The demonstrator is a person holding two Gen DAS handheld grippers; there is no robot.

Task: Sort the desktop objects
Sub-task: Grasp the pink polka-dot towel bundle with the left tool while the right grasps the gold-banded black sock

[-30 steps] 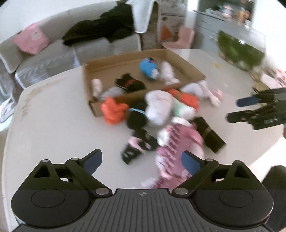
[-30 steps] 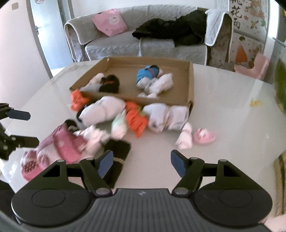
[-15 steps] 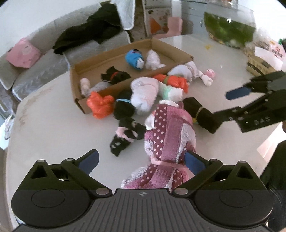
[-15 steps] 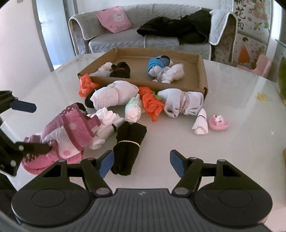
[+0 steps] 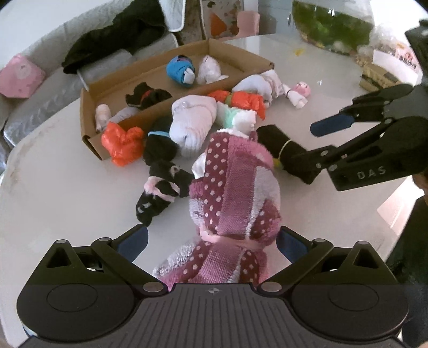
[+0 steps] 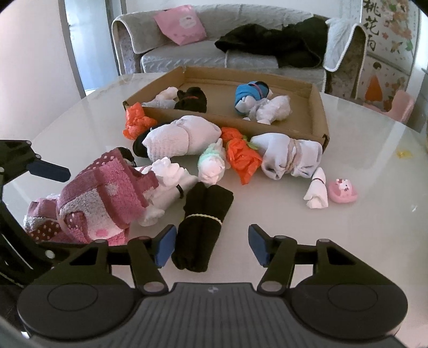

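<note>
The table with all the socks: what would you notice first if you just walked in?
Probably the pink polka-dot towel bundle, big and fluffy, lying between the open fingers of the left gripper. Next, the bright orange bundles in the heap in front of the cardboard box. The right gripper is closing around a black sock roll.

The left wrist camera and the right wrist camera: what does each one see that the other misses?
Only the left wrist view shows the fish tank with greenery, some packages at the table's far right, and a black sock tied with pink.

Only the right wrist view shows the doorway and the wall painting.

Both show the cardboard box, the sofa, the pink towel between the open left gripper, and the black roll between the closing right gripper, whose pads do not yet press it.
</note>
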